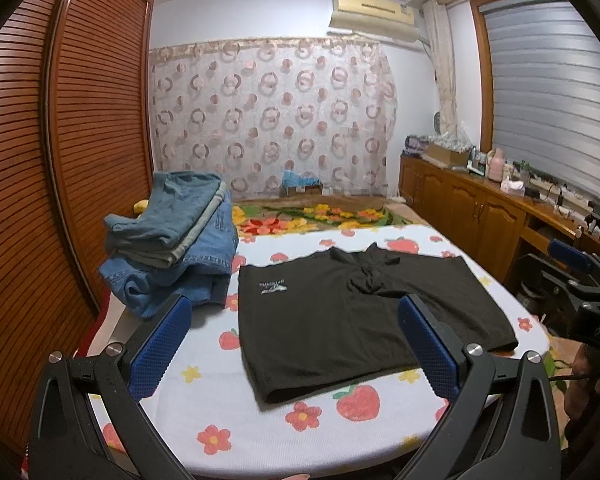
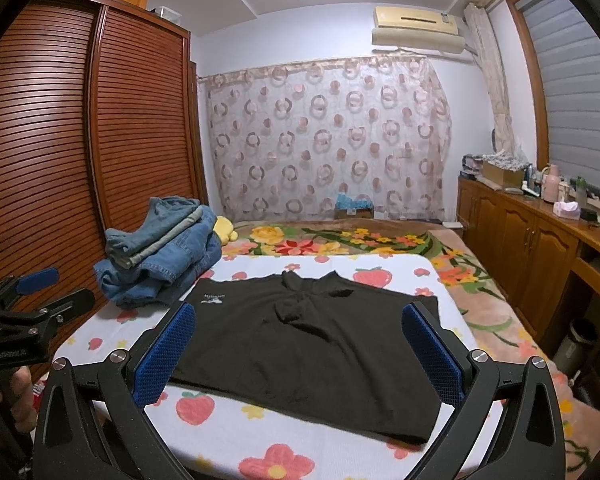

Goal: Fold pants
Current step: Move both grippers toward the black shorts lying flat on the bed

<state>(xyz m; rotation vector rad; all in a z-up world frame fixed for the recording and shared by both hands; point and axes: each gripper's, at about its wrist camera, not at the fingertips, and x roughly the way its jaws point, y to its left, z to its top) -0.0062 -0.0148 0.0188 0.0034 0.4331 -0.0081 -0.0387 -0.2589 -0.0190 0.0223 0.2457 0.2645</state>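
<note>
Left gripper (image 1: 294, 344): jaws spread wide, nothing between the blue pads, held above the near edge of the bed. Not touching cloth.

Right gripper (image 2: 298, 354): likewise spread, empty, held over the near part of the garment, clear of it.

Black pants (image 1: 340, 316): short-legged pair, laid flat on the strawberry-print sheet (image 1: 340, 432), roughly mid-bed toward the near edge. Waistband at the far side with its drawstring knotted and bunched; leg hems toward the near edge; small white logo near the far left corner of the garment. No fold visible.

Stack of folded denim (image 1: 172, 236): at the left edge of the bed, just beside the pants, apart from both grippers.

Status, judged: garment spread and smoothed only; first fold not begun. All folding steps and any placing onto the stack remain.
</note>
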